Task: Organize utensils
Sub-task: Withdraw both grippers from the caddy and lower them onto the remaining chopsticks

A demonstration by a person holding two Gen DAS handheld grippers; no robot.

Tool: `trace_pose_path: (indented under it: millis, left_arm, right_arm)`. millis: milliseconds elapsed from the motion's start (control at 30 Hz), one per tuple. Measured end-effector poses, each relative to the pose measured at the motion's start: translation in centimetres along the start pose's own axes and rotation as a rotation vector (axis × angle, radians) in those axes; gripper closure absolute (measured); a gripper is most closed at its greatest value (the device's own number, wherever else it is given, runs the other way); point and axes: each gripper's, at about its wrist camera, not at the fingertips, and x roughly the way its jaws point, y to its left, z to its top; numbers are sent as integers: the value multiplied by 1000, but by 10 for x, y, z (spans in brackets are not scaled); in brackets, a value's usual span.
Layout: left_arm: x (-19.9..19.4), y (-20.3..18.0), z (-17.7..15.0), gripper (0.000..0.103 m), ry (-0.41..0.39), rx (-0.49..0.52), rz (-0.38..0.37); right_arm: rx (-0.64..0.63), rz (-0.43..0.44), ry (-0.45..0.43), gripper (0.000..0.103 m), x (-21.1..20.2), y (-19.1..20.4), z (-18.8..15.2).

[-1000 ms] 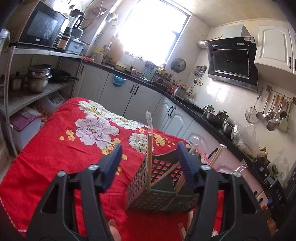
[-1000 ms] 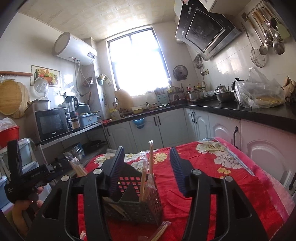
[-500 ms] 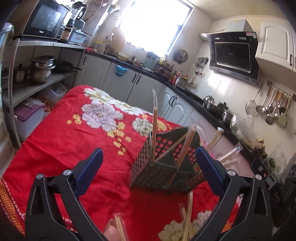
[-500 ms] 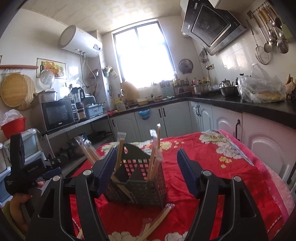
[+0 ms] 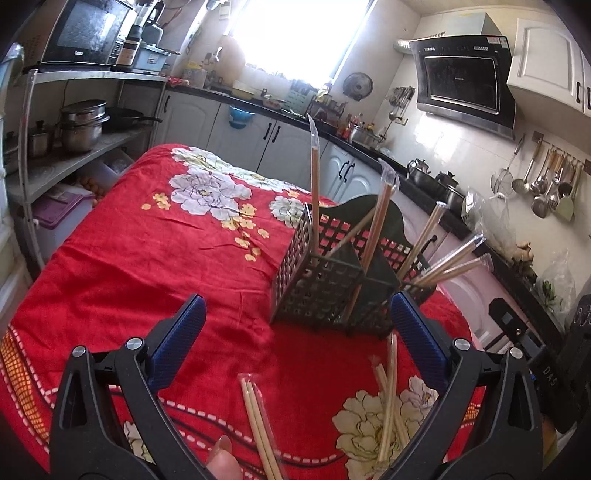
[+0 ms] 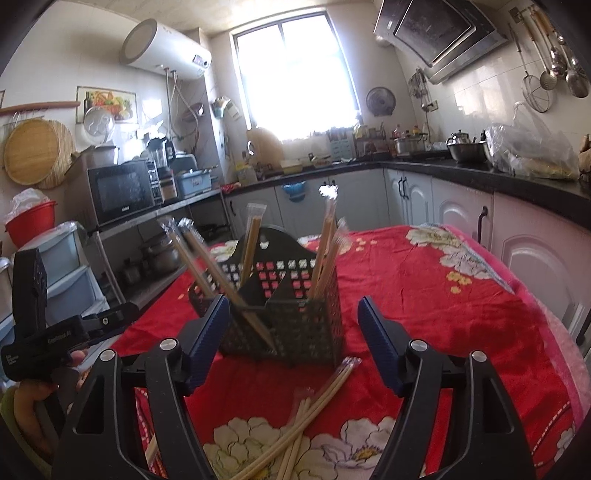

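Note:
A dark slotted utensil caddy (image 5: 325, 288) stands on the red flowered tablecloth (image 5: 147, 251) and holds several wrapped chopstick pairs (image 5: 314, 192) upright. It also shows in the right wrist view (image 6: 295, 317). Loose wrapped chopsticks (image 5: 386, 398) lie on the cloth in front of it, also seen in the right wrist view (image 6: 310, 410). My left gripper (image 5: 295, 343) is open and empty, just short of the caddy. My right gripper (image 6: 293, 336) is open and empty, facing the caddy from the other side.
White kitchen cabinets (image 5: 258, 140) and a black counter run behind and to the right of the table. A metal shelf with pots (image 5: 81, 125) and a microwave (image 5: 85, 33) stands to the left. The left gripper's handle (image 6: 44, 339) shows in the right wrist view.
Both grippers have pulled back from the caddy and opened wider. The loose chopsticks on the cloth have come into view in front of them.

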Motion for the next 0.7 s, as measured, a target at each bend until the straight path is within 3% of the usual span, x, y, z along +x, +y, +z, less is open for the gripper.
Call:
trace_pose_path:
  millis: [700]
  left_arm:
    - [3,13,-27,11,120,31,43]
  right_arm:
    - [-54,19,191,33,11,20,-34]
